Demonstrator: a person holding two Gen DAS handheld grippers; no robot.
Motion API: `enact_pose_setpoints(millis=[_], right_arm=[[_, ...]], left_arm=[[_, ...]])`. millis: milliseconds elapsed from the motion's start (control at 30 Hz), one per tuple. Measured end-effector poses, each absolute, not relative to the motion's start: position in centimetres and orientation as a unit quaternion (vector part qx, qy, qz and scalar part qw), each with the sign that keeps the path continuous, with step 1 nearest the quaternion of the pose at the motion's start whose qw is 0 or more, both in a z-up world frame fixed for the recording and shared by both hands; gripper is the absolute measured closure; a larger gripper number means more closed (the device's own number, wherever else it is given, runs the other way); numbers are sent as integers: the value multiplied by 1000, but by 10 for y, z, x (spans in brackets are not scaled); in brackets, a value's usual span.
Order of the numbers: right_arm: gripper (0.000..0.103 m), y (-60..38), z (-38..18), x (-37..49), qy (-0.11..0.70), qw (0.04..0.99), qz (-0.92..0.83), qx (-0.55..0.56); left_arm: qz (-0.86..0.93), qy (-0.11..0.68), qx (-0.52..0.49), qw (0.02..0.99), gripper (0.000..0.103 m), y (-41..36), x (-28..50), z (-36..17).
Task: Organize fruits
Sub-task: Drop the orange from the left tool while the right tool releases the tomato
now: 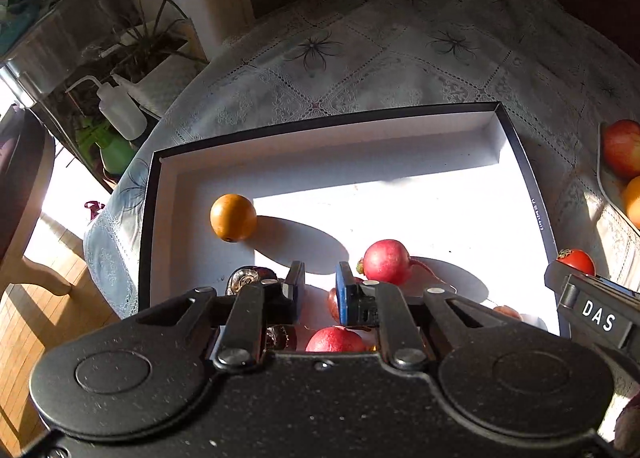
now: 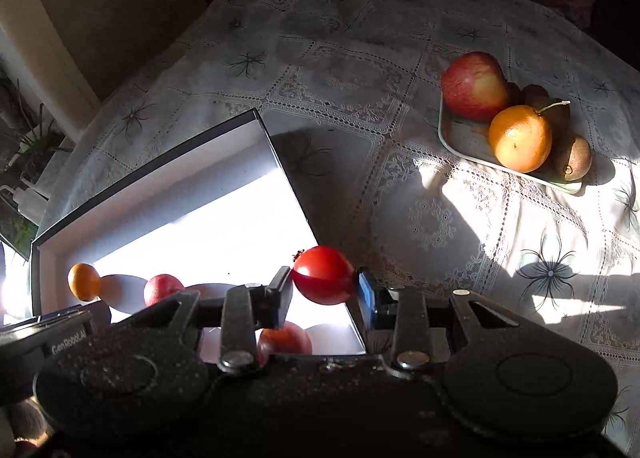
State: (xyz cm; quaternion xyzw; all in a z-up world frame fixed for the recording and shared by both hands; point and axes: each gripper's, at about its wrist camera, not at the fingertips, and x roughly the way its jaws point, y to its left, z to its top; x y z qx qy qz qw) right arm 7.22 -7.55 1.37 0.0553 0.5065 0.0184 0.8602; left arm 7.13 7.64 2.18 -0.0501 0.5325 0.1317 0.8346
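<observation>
Sunlight floods a shallow white box (image 1: 496,137) on the lace tablecloth (image 2: 340,69), with an orange (image 1: 233,223) and red fruits (image 1: 386,261) inside. The right gripper (image 2: 325,290) clamps a tomato (image 2: 323,274) above the box's edge. The left gripper (image 1: 319,286) hangs over the box, jaws drawn in with nothing between them.

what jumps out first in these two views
The right gripper pinches a shiny red tomato over the near corner of the sunlit white box. In the box, an orange sits alone near the left wall, with red fruit closer in. Off to the right, a tray holds an apple, another orange and kiwis.
</observation>
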Motion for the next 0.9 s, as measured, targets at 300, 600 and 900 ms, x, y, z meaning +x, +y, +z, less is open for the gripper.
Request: enact_pose_setpoints(millis=[300, 600, 900], right_arm=[[68, -66, 11, 71, 506, 861, 38, 44], [65, -66, 11, 69, 504, 862, 38, 43], [65, -68, 16, 56, 504, 862, 44, 29]], left_arm=[[134, 540, -49, 830, 81, 76, 68, 18], [133, 538, -38, 831, 74, 70, 62, 20], [138, 542, -36, 828, 73, 71, 49, 20]])
